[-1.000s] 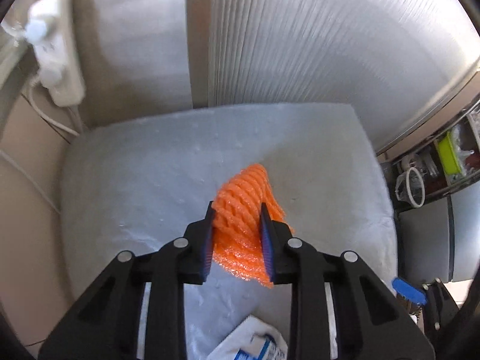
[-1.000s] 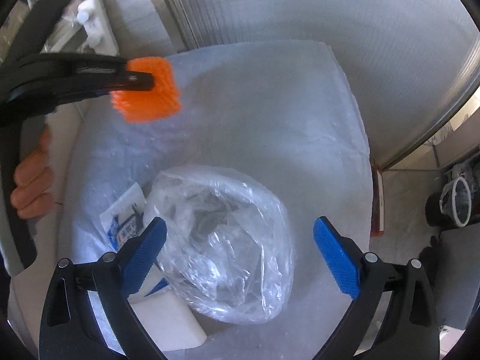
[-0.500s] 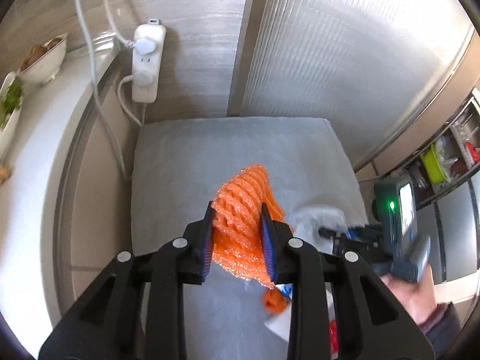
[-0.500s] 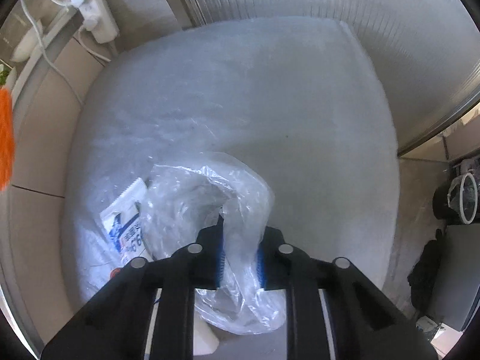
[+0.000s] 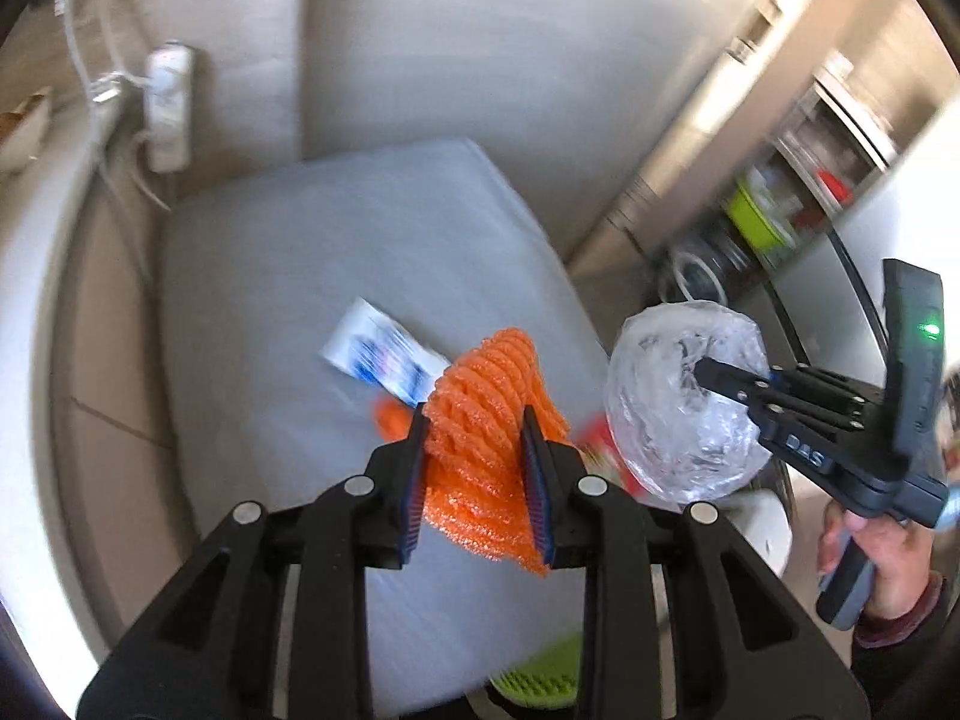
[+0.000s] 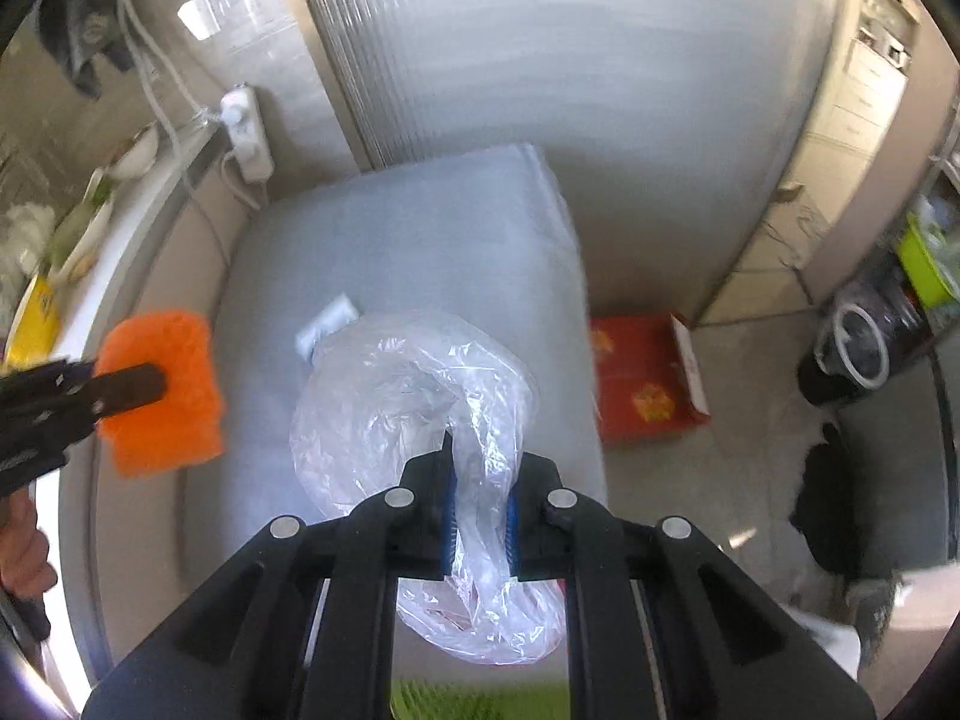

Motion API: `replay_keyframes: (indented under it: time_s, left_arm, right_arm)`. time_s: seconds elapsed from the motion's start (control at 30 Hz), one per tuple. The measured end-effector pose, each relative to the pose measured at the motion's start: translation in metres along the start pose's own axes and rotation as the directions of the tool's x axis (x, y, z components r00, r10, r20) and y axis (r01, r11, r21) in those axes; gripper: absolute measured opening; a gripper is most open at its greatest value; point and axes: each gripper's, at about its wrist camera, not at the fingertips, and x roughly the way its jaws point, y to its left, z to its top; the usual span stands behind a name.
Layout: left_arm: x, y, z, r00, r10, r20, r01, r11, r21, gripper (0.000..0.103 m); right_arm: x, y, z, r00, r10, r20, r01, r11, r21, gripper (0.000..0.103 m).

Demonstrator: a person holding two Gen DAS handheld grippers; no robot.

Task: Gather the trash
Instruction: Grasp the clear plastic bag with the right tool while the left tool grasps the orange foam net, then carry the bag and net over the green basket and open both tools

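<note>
Above the grey mat (image 5: pixel 336 276), the left gripper (image 5: pixel 477 468) is clamping orange foam netting (image 5: pixel 492 414); the right gripper (image 6: pixel 480 510) is pinching a clear plastic bag (image 6: pixel 390 396), likely for binning.

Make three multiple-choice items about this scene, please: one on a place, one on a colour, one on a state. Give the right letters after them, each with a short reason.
1. Where does the white and blue wrapper lie?
A. on the grey foam sheet
B. on the red box
C. inside the clear bag

2. What colour is the foam net held by the left hand-held gripper?
A. green
B. orange
C. white

3. What is the state of the right hand-held gripper?
A. open and empty
B. shut on the red box
C. shut on the clear plastic bag

Right letters:
1 A, the wrapper rests flat on the grey foam sheet, beyond the net.
2 B, the net between the left pads is bright orange.
3 C, the blue pads pinch a fold of the clear plastic bag, which hangs lifted off the sheet.
</note>
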Motion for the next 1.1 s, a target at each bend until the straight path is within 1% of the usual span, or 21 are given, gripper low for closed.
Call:
replay_keyframes:
  time_s: [0.07,0.13,0.17,0.2,0.27,0.3,0.33,0.37,0.47,0.57,0.67,0.7,0.73,0.77,0.8,0.83,0.87,0.93,1.03,1.1]
  left_arm:
    - [-0.001,-0.017,-0.023,1.0,-0.008,-0.015,0.008,0.999,0.032,0.028]
    - [-0.001,-0.036,-0.05,0.999,-0.017,-0.039,0.019,0.999,0.051,0.028]
    - [-0.002,-0.043,-0.063,0.999,-0.018,-0.047,0.021,0.998,0.056,0.028]
    - [-0.003,-0.054,-0.081,0.998,-0.019,-0.052,0.022,0.998,0.057,0.029]
    - [-0.001,-0.067,-0.107,0.997,-0.024,-0.079,0.027,0.999,0.043,0.029]
    - [0.0,-0.071,-0.116,0.995,-0.03,-0.095,0.033,0.999,0.03,0.029]
    - [0.001,-0.078,-0.128,0.994,-0.036,-0.108,0.038,0.999,0.017,0.029]
    - [0.001,-0.084,-0.14,0.993,-0.04,-0.113,0.042,0.999,0.009,0.029]
    - [0.004,-0.097,-0.167,0.988,-0.024,-0.149,0.024,1.0,-0.004,0.029]
    - [0.009,-0.105,-0.185,0.983,-0.009,-0.185,0.013,1.0,0.023,0.029]
    - [0.012,-0.111,-0.195,0.978,0.0,-0.208,0.011,0.999,0.049,0.029]
    - [0.014,-0.113,-0.198,0.976,0.002,-0.218,0.011,0.998,0.059,0.03]
    - [0.015,-0.114,-0.199,0.975,0.005,-0.223,0.01,0.998,0.066,0.03]
    - [0.017,-0.115,-0.2,0.974,0.004,-0.228,0.013,0.997,0.073,0.03]
    - [0.02,-0.115,-0.202,0.971,0.01,-0.239,0.01,0.997,0.083,0.03]
    - [0.023,-0.115,-0.203,0.969,0.011,-0.245,0.011,0.996,0.086,0.03]
    - [0.026,-0.115,-0.204,0.967,0.009,-0.253,0.014,0.996,0.089,0.03]
    - [0.031,-0.114,-0.206,0.965,0.004,-0.262,0.019,0.996,0.084,0.031]
    - [0.041,-0.111,-0.208,0.96,-0.014,-0.279,0.034,0.997,0.067,0.031]
    - [0.05,-0.111,-0.212,0.956,-0.01,-0.293,0.033,0.997,0.073,0.031]
  right_arm:
    - [-0.018,-0.008,-0.042,1.0,0.004,-0.021,-0.004,1.0,0.01,0.012]
    - [-0.026,-0.013,-0.088,0.998,0.002,-0.057,-0.001,1.0,0.005,0.013]
    - [-0.029,-0.014,-0.104,0.998,0.0,-0.067,0.0,1.0,0.002,0.012]
    - [-0.031,-0.015,-0.127,0.996,0.009,-0.086,-0.009,1.0,0.001,0.012]
    - [-0.027,-0.019,-0.163,0.992,0.027,-0.123,-0.026,1.0,0.011,0.013]
    - [-0.023,-0.02,-0.187,0.989,0.029,-0.144,-0.028,1.0,0.007,0.013]
    - [-0.02,-0.019,-0.199,0.988,0.03,-0.151,-0.031,1.0,0.001,0.013]
    - [-0.014,-0.02,-0.218,0.985,0.03,-0.17,-0.032,0.999,-0.013,0.013]
    - [0.015,-0.024,-0.257,0.973,0.024,-0.229,-0.032,0.999,-0.034,0.013]
    - [0.039,-0.029,-0.276,0.969,0.015,-0.248,-0.025,0.999,-0.039,0.013]
    - [0.064,-0.033,-0.287,0.963,-0.004,-0.269,-0.008,0.999,-0.045,0.016]
    - [0.071,-0.033,-0.289,0.961,-0.013,-0.277,0.0,0.999,-0.047,0.02]
    - [0.077,-0.034,-0.291,0.957,-0.02,-0.29,0.006,0.999,-0.049,0.029]
    - [0.084,-0.035,-0.293,0.951,-0.029,-0.308,0.014,0.999,-0.05,0.036]
    - [0.089,-0.035,-0.295,0.948,-0.039,-0.315,0.024,0.998,-0.05,0.047]
    - [0.09,-0.036,-0.298,0.947,-0.042,-0.317,0.028,0.998,-0.049,0.051]
    - [0.091,-0.037,-0.298,0.946,-0.044,-0.32,0.031,0.998,-0.047,0.053]
    - [0.088,-0.037,-0.298,0.947,-0.05,-0.317,0.036,0.998,-0.05,0.061]
    - [0.071,-0.041,-0.296,0.955,-0.067,-0.29,0.053,0.997,-0.054,0.066]
    - [0.056,-0.046,-0.296,0.96,-0.077,-0.27,0.068,0.997,-0.041,0.069]
